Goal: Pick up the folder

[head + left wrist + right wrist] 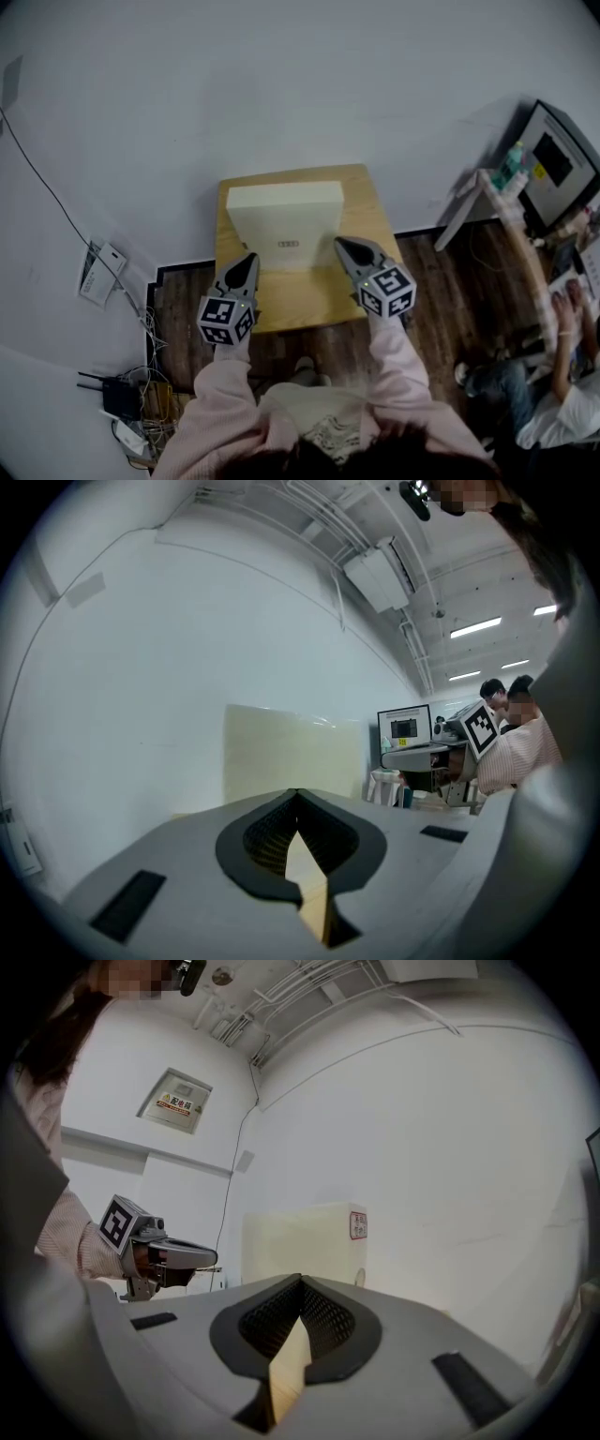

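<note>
both hand-held grippers, left [242,269] and right [351,250], closed, empty, pointing forward.

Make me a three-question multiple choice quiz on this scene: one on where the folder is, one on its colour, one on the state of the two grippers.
1. Where is the folder?
A) on the floor
B) on the wooden table
C) on a shelf

2. What colour is it?
A) red
B) black
C) cream

3. How are the two grippers?
A) both shut, empty
B) both open
C) one shut on the folder

Answers:
1 B, it stands on the tabletop.
2 C, its faces are pale cream.
3 A, the left gripper and right gripper each have their jaws together with nothing between.
</note>
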Tool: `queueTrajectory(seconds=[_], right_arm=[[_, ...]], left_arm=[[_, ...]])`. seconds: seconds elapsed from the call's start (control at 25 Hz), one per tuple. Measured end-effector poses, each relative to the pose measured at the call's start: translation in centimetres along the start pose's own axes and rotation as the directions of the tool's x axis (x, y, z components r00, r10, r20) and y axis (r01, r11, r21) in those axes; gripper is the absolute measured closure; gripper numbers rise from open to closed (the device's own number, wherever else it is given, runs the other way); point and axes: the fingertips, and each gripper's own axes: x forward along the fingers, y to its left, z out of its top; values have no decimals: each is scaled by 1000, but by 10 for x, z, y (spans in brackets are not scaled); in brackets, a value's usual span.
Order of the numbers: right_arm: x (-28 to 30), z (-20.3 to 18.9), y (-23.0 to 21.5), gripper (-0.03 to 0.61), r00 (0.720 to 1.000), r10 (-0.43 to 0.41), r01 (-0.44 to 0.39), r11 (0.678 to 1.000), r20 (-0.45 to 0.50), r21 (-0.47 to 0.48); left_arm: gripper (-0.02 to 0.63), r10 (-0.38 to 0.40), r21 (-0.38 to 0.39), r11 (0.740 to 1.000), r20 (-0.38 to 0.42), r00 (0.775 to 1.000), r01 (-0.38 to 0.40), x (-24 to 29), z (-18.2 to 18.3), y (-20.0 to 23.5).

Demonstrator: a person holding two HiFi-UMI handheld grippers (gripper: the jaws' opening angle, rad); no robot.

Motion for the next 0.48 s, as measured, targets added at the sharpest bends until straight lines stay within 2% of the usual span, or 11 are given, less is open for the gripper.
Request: queueTrajectory(seconds=[0.2,0.48], right_arm=[[7,-12,-9,573,999,-9,7,1000,-52,-30],[14,-33,-24,529,993,-51,46,998,-107,-53]], left_arm=[[611,22,17,1000,-18,1000,-22,-1,-9,21],[590,31,29,999,-27,999,-30,8,-19,46]])
